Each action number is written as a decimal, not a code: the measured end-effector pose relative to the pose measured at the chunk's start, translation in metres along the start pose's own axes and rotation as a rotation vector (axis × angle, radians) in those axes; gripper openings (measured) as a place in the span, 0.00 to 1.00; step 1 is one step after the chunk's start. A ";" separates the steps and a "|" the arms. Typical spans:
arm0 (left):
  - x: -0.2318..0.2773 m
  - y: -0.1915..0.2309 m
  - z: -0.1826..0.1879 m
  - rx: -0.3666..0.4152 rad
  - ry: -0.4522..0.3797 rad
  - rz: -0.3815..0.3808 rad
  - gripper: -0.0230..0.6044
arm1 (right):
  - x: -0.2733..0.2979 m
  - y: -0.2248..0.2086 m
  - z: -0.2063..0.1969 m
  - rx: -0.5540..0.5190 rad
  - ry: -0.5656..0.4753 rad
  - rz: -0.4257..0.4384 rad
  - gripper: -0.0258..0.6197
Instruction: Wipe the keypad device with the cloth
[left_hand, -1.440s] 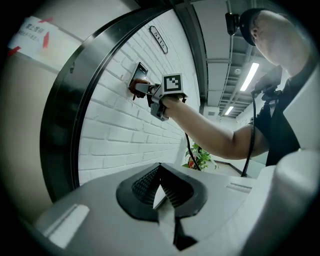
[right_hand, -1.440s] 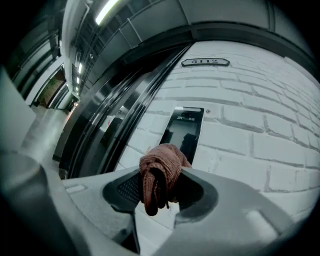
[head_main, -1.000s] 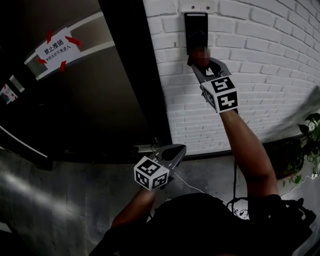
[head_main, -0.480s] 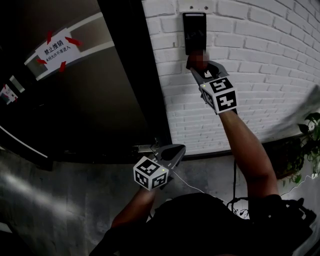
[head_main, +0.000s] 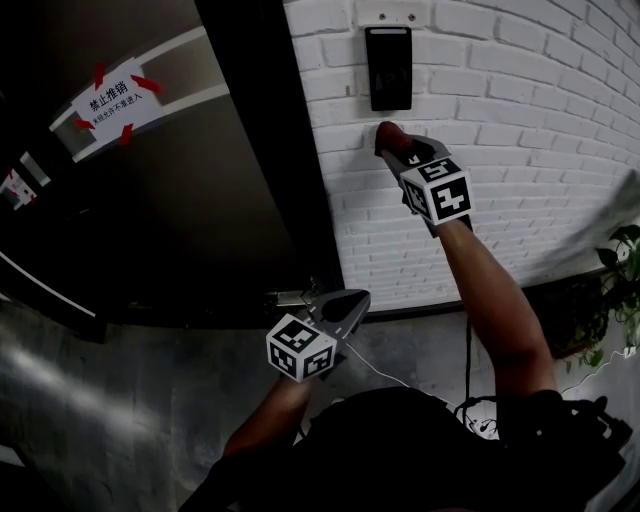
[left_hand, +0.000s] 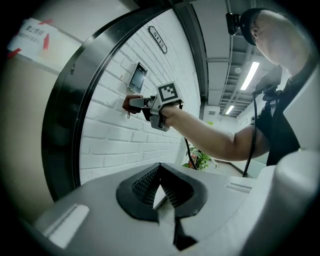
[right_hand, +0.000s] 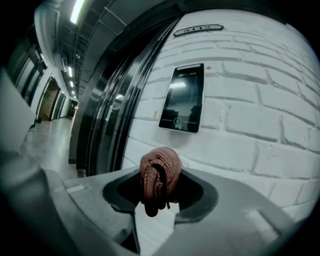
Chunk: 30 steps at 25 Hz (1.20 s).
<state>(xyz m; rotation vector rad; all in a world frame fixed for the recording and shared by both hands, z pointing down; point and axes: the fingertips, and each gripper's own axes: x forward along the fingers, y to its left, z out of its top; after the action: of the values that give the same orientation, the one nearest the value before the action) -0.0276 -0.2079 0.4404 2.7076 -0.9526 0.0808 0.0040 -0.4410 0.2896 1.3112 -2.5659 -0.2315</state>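
Right tool grips a bunched reddish-brown cloth, held just below the black wall-mounted keypad device and clear of it. Left tool is closed, empty and idle. Wiping contact is absent now; completion unclear.

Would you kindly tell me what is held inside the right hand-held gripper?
A bunched reddish cloth, clamped in the right hand-held gripper. The cloth covers the inner jaw faces.

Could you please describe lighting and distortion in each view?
Head view: dim, the door nearly black, the brick wall brightest. Left gripper view: fisheye bends the door frame into an arc. Right gripper view: cloth sharp, keypad device reflecting light.
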 end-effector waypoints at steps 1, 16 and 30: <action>0.000 0.001 0.000 -0.001 0.000 0.001 0.06 | 0.001 0.000 -0.003 0.005 0.006 0.002 0.26; 0.001 0.006 0.002 -0.008 -0.002 -0.005 0.06 | -0.053 0.008 0.081 -0.055 -0.243 -0.031 0.26; -0.011 0.011 0.000 -0.009 -0.009 0.026 0.06 | -0.062 -0.036 0.195 -0.211 -0.383 -0.193 0.26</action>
<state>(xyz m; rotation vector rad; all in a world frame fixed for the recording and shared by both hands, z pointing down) -0.0432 -0.2098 0.4416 2.6900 -0.9885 0.0696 0.0099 -0.4059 0.0844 1.5553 -2.6110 -0.8410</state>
